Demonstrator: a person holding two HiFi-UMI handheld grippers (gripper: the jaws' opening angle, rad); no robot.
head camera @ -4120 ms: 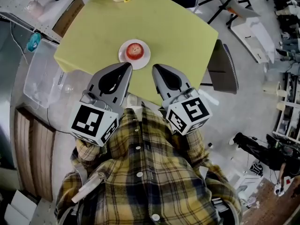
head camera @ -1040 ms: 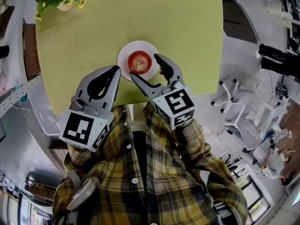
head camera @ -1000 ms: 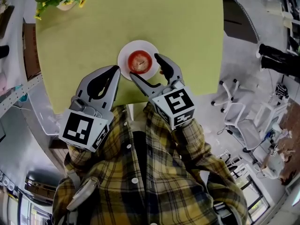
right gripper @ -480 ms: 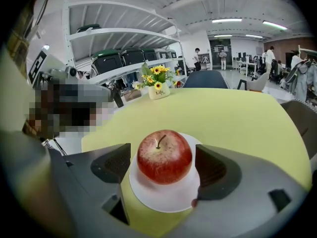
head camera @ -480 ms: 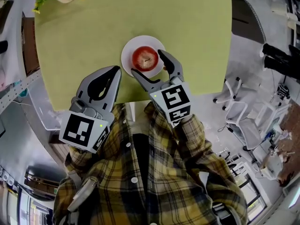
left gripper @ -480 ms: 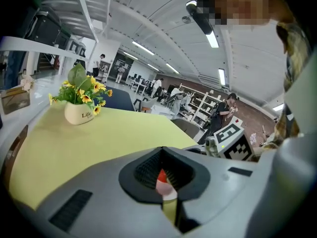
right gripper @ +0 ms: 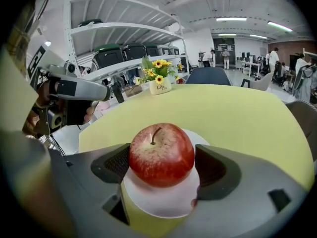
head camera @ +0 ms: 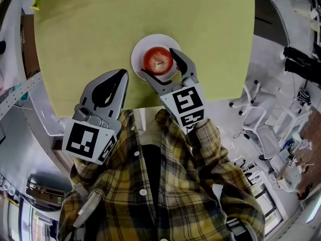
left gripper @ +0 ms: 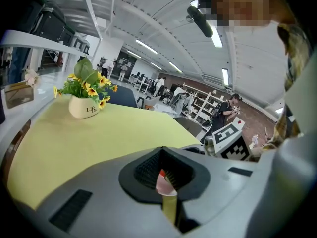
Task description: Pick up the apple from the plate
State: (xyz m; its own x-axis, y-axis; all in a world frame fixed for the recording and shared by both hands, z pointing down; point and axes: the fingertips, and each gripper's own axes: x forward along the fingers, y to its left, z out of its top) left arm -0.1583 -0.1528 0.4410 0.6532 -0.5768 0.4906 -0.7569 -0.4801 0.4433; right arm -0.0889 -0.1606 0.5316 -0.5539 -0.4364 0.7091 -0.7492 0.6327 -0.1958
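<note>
Two claws reach out from the person's plaid shirt (head camera: 165, 185) over the near edge of the table (head camera: 100, 29). The right claw (head camera: 158, 63) slants downward onto the plate (head camera: 136, 59), its marker cube turned up toward the head camera. Its jaws have just been opening and stand wide apart, one on each side of the apple (head camera: 158, 59). In the right gripper view the fruit fills the gap between the dark ribbed pads (right gripper: 214, 170); a clear gap shows on the right side, while on the left the apple's edge overlaps the pad, so contact there cannot be judged. Nothing is squeezed. The left claw (head camera: 120, 75) hangs to the left of the plate, apart from it, jaws closed together with nothing held – its own view shows only a sliver of plate through the hollow between the pads.

One apple, red with pale yellowish streaks and speckles, sits upright in the middle of the small white round plate, its brown stem pointing up.

Yellow-green and plain, the table carries the plate near its front edge and a cream pot of yellow flowers (left gripper: 85, 108) at the far side. Around it lies a large workshop hall – grey floor, white swivel chairs (head camera: 256, 114), white shelving (right gripper: 124, 31) with dark cases, strip lights overhead, and people standing far off (right gripper: 225, 56).
</note>
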